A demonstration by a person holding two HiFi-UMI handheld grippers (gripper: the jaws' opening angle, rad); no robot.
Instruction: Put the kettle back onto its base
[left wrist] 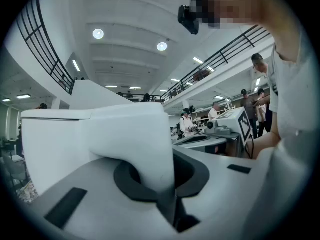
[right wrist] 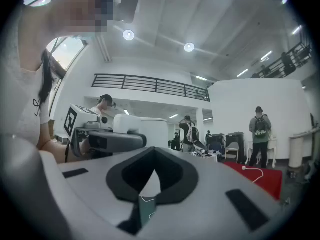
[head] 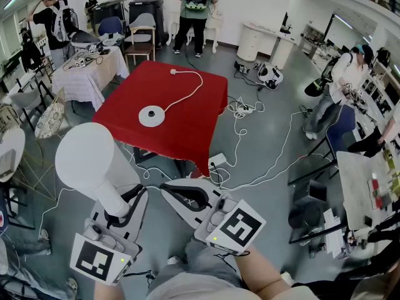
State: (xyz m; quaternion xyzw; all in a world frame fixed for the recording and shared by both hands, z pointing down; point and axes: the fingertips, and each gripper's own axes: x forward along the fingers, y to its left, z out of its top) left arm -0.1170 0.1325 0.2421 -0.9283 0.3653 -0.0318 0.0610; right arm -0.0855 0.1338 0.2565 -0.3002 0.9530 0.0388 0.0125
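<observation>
The white kettle (head: 86,158) hangs in the air near me, over the grey floor and short of the red table (head: 194,127). My left gripper (head: 117,216) is shut on the kettle's handle (left wrist: 142,149), which fills the left gripper view between the jaws. The round white base (head: 151,115) lies on the red table, its white cord (head: 187,94) trailing toward the far edge. My right gripper (head: 169,190) is shut and empty, level, just right of the kettle. In the right gripper view the kettle (right wrist: 147,131) shows beyond the closed jaws.
A power strip (head: 217,162) and white cables (head: 262,167) lie on the floor by the table's near corner. A cloth-covered table (head: 87,74) and chairs stand at the left, desks at the right. Several people stand around the room.
</observation>
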